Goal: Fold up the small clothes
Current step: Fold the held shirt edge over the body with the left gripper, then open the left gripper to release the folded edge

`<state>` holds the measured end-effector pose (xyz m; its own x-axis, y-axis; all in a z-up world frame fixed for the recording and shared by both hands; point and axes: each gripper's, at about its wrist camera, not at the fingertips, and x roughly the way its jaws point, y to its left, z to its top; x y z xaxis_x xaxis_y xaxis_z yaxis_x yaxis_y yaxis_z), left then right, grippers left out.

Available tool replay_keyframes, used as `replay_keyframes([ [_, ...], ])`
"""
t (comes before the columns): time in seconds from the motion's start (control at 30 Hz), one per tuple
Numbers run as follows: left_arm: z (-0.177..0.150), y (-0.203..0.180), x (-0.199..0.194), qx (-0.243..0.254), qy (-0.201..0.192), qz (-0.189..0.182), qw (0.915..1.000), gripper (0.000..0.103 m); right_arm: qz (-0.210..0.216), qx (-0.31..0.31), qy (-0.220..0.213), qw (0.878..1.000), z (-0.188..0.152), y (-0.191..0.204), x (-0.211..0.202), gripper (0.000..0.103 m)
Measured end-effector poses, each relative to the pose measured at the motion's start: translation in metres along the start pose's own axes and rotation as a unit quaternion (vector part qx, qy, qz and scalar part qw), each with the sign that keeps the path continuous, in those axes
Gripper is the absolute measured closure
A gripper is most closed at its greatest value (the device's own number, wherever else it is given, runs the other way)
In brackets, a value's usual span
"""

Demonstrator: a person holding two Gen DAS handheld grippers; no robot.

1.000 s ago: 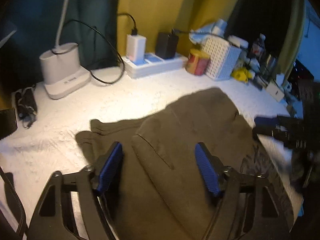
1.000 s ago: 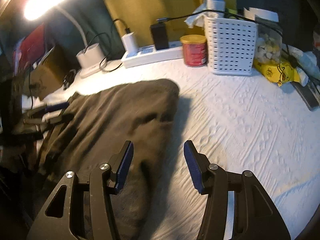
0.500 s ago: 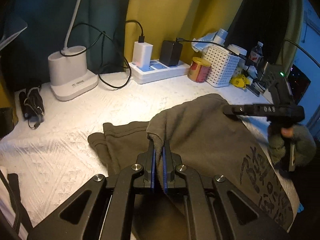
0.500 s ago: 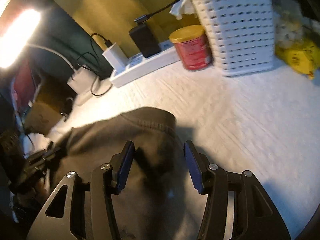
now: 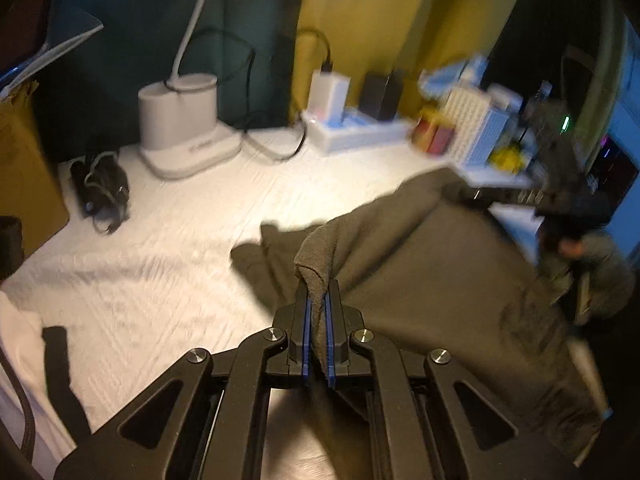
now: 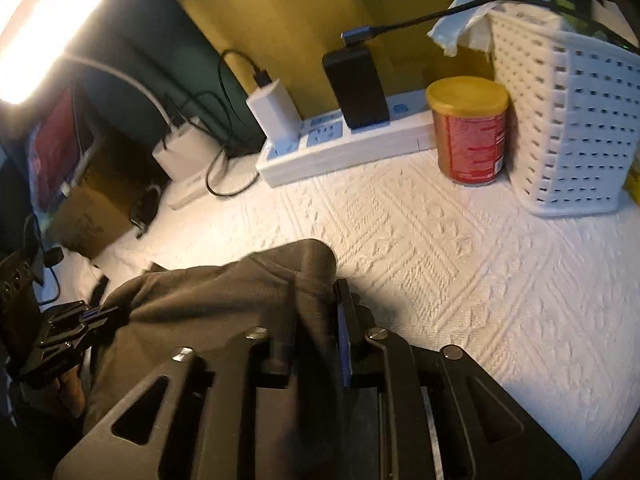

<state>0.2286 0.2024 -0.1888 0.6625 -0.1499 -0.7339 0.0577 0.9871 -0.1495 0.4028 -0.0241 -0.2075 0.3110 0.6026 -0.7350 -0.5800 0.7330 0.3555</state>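
A dark olive-brown garment (image 5: 440,272) lies on the white textured cover (image 5: 168,264). My left gripper (image 5: 318,300) is shut on a raised fold at the garment's near left edge, cloth pinched between the blue pads. In the right wrist view the garment (image 6: 208,308) bunches at its far corner, and my right gripper (image 6: 320,300) is closing on that corner, with cloth filling the gap and draped over its left finger. Each gripper shows in the other's view: the right one (image 5: 468,194) at the garment's far corner, the left one (image 6: 108,314) at its left edge.
Along the back wall stand a white lamp base (image 5: 180,120), a power strip (image 6: 340,148) with chargers, a red can (image 6: 472,132) and a white basket (image 6: 568,120). A black cable bundle (image 5: 100,188) lies at the left. A cardboard box (image 6: 86,220) stands beyond it.
My left gripper shut on the garment's fold and holds it raised. My right gripper moved in over the far corner and its jaws narrowed around the cloth.
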Motion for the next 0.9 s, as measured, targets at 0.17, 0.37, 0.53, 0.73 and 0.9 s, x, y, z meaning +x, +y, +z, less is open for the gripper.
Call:
replay_keyframes([
  [0.17,-0.003,-0.003,0.002,0.0,0.006,0.023,0.9997,0.094,-0.05,-0.04,-0.005,0.998,-0.002,0.011,-0.002,0.067],
  [0.37,-0.005,0.004,-0.014,-0.032,-0.003,0.024,0.9992,0.093,-0.071,-0.044,-0.007,0.996,-0.009,0.011,-0.014,0.061],
  [0.53,-0.012,0.0,-0.029,-0.051,-0.013,0.009,0.9985,0.093,-0.073,-0.043,-0.01,0.996,-0.02,0.016,-0.029,0.061],
  [0.73,-0.023,-0.009,-0.042,-0.054,-0.015,0.028,0.9981,0.06,-0.073,-0.043,-0.014,0.996,-0.037,0.026,-0.052,0.061],
  [0.9,-0.03,-0.015,-0.06,-0.079,-0.038,0.005,0.9961,0.018,-0.069,-0.043,-0.016,0.997,-0.049,0.032,-0.069,0.059],
])
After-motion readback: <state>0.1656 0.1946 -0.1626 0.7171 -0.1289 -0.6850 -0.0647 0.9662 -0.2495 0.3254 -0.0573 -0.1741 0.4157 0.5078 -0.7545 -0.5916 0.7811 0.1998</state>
